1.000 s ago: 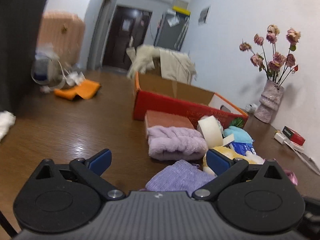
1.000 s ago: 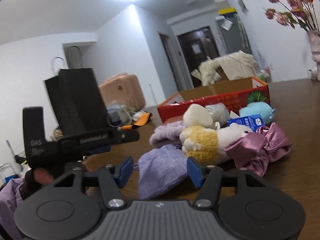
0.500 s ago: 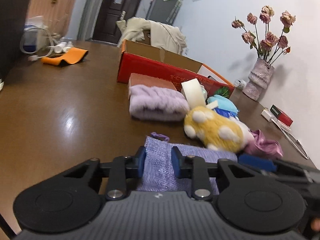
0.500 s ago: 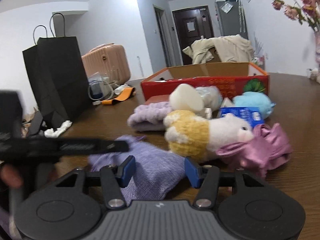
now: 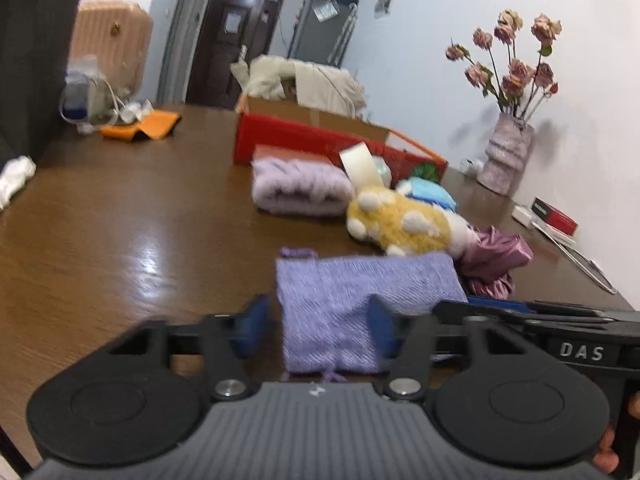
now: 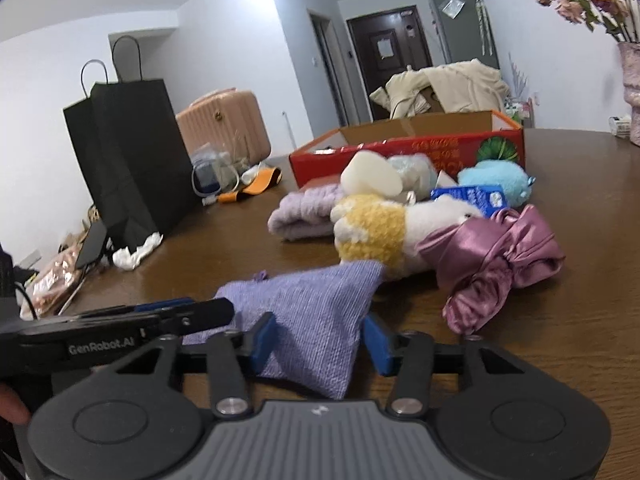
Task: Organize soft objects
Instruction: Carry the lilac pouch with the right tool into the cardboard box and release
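Note:
A purple knit pouch [image 5: 360, 292] [image 6: 312, 312] lies on the brown table [image 5: 120, 220], its far corner tipped up against a yellow-and-white plush [image 5: 404, 220]. My left gripper [image 5: 318, 330] straddles the pouch's near left part. Its jaws are opening, and the left pad stands just clear of the fabric. My right gripper [image 6: 320, 340] is closing on the pouch's near corner, and fabric fills the gap between its pads. A lilac fluffy cloth [image 5: 300, 188], a pink satin piece [image 6: 500, 256] and a blue plush [image 6: 496, 178] lie before a red cardboard box [image 6: 400, 152].
A vase of dried roses [image 5: 506, 156] and a small red packet [image 5: 556, 216] stand by the right wall. A black paper bag [image 6: 128, 160] and white cloth [image 6: 136, 252] sit at the table's left. An orange item [image 5: 140, 128] lies at the far left.
My left gripper moved up to the pouch, narrowed from wide open to a tight gap, then eased apart. The right jaws narrowed onto the pouch, whose far corner has risen.

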